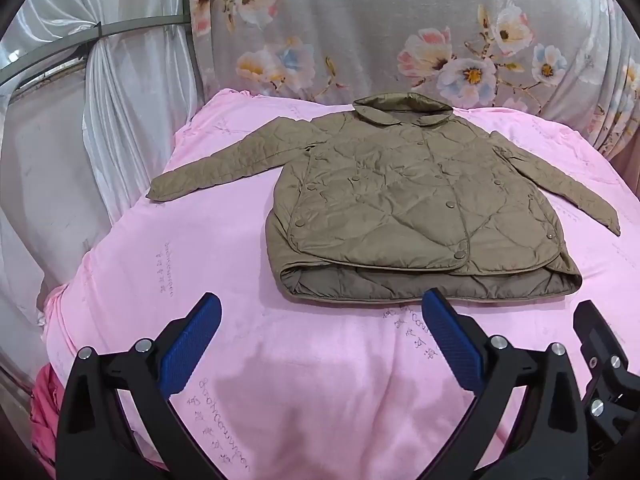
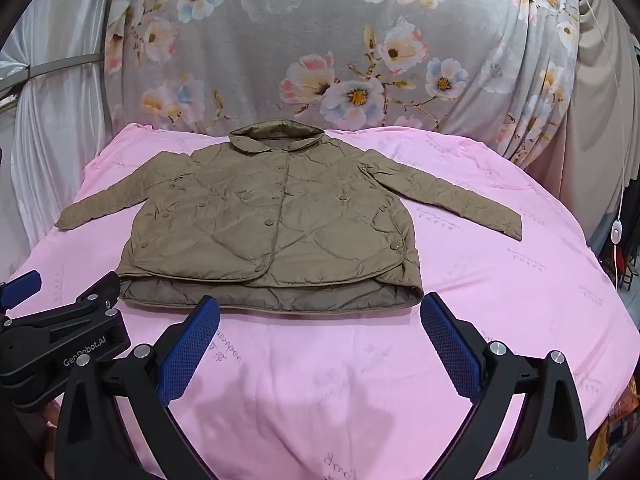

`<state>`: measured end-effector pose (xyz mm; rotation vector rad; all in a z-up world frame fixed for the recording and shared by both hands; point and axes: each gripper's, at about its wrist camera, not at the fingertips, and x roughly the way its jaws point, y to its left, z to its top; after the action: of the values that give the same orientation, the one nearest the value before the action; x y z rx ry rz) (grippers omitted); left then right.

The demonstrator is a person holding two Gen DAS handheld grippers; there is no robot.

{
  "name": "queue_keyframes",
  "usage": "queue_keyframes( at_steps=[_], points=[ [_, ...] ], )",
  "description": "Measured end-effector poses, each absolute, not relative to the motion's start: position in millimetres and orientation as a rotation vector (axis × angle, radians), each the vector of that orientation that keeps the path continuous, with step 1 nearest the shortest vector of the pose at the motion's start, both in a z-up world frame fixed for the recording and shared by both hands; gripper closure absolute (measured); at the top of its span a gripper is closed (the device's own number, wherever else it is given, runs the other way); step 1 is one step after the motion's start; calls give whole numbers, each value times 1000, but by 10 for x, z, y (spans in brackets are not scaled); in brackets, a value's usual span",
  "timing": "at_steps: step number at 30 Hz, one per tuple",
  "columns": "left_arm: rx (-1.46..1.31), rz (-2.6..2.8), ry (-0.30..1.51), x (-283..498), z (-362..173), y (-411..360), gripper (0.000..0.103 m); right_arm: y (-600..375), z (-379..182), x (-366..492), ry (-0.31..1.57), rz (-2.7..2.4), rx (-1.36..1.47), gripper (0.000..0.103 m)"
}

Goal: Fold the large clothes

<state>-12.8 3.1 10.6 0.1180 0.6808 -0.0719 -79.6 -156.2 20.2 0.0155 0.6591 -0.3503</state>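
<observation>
An olive-brown quilted jacket [image 1: 412, 200] lies flat and buttoned on the pink bed cover [image 1: 304, 380], collar at the far side, both sleeves spread out to the sides. It also shows in the right wrist view [image 2: 264, 220]. My left gripper [image 1: 320, 312] is open and empty, hovering just in front of the jacket's hem. My right gripper [image 2: 320, 312] is open and empty, also just in front of the hem, to the right of the left one. The right gripper's body shows at the right edge of the left wrist view [image 1: 600, 364]; the left gripper's body [image 2: 68, 340] shows at the left of the right wrist view.
A grey floral curtain [image 2: 340, 40] hangs behind the bed. White drapes [image 1: 120, 100] hang at the left. A white cord with a switch [image 2: 617, 232] hangs at the far right. A red cloth [image 1: 44, 412] lies off the bed's left front corner.
</observation>
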Motion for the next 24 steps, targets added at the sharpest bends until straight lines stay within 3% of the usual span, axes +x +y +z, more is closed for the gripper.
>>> queue_keyframes(
  at_steps=[24],
  points=[
    [134,-76,669,-197,133,-42,5,-1554,293,-887,627,-360,11,5]
  ],
)
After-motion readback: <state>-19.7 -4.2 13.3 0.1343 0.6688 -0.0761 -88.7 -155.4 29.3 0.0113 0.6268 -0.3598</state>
